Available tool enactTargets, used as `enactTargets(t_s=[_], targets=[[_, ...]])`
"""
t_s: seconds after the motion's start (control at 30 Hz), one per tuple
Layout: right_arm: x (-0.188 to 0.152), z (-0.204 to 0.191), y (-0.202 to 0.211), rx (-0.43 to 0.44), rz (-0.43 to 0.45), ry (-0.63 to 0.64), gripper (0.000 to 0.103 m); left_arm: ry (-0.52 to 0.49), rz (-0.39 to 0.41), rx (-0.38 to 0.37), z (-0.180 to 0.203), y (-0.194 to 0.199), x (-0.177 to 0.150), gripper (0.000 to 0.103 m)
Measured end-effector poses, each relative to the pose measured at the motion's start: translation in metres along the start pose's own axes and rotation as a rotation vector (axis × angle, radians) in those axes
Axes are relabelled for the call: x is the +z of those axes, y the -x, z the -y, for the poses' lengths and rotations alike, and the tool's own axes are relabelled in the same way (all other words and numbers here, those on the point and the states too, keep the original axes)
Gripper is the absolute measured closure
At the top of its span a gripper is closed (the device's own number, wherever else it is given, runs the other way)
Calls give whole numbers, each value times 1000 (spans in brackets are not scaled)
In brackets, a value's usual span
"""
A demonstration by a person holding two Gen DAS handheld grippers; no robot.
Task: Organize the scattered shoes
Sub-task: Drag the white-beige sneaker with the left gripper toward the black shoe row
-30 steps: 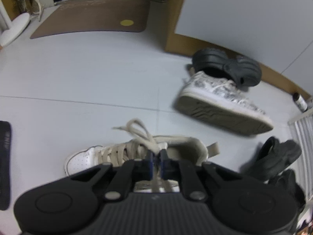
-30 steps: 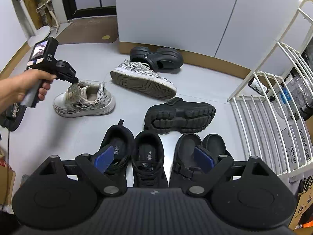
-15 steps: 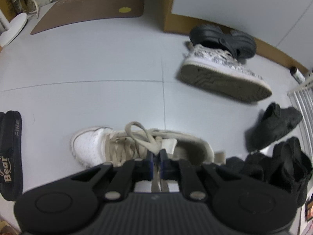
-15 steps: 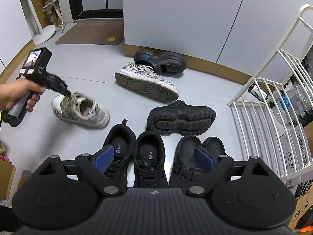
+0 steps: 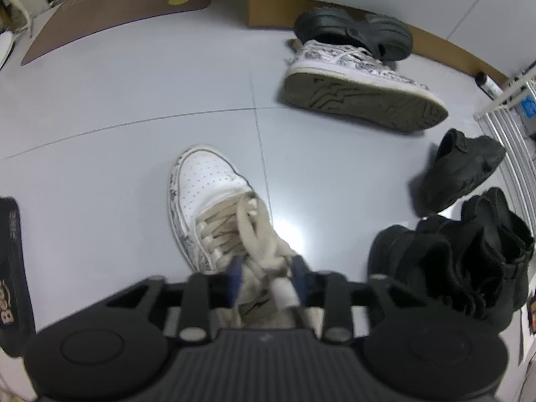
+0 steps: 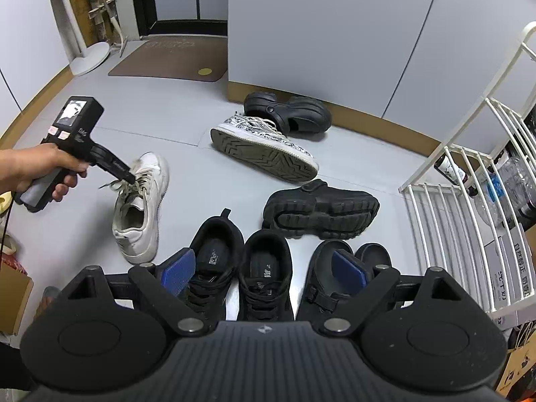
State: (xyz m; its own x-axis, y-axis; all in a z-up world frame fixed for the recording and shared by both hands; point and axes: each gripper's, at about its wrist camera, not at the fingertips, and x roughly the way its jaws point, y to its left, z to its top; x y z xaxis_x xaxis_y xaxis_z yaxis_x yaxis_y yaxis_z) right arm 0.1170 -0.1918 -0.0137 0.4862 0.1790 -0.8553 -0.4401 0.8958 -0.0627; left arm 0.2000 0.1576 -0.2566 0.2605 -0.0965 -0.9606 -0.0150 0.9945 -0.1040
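Note:
A white sneaker (image 5: 207, 187) with beige laces stands upright on the grey floor, toe pointing away, just left of a pair of black sneakers (image 6: 214, 251). My left gripper (image 5: 267, 278) is over its tongue, fingers spread, laces and tongue loose between them; in the right wrist view a hand holds the left gripper (image 6: 129, 177) at the white sneaker (image 6: 147, 194). Its patterned mate (image 6: 264, 147) lies on its side further back. My right gripper (image 6: 264, 268) hangs open above the black sneakers and black sandals (image 6: 331, 268), holding nothing.
A black clog (image 6: 288, 114) sits by the wall, and another black clog (image 6: 321, 207) lies on its side mid-floor. A white wire rack (image 6: 469, 174) stands at the right. A brown doormat (image 6: 171, 63) lies far back. A black slipper (image 5: 13, 268) is at the left.
The left gripper swung the white sneaker round, toe now pointing away, and brought it beside the black sneakers. Its fingers, shut on the laces before, have spread apart. The right gripper barely moved.

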Motion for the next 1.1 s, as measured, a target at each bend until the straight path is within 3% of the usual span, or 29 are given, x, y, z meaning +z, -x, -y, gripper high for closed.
enactTargets(t_s=[0.3, 0.53, 0.6, 0.67, 0.9, 1.1], targets=[[1, 2, -8, -10, -21, 16, 11, -63, -33, 90, -2, -31, 2, 49], [0, -1, -9, -15, -31, 29, 11, 11, -60, 79, -20, -49, -8, 45], [1, -3, -9, -12, -31, 34, 11, 26, -72, 68, -21, -52, -11, 66], [1, -5, -9, -12, -32, 40, 11, 2, -91, 84, -16, -53, -11, 72], [-1, -5, -2, -15, -19, 49, 11, -57, -135, 120, -7, -47, -21, 81], [-1, -5, 11, -15, 6, 54, 11, -54, -167, 136, 1, -41, -46, 82]])
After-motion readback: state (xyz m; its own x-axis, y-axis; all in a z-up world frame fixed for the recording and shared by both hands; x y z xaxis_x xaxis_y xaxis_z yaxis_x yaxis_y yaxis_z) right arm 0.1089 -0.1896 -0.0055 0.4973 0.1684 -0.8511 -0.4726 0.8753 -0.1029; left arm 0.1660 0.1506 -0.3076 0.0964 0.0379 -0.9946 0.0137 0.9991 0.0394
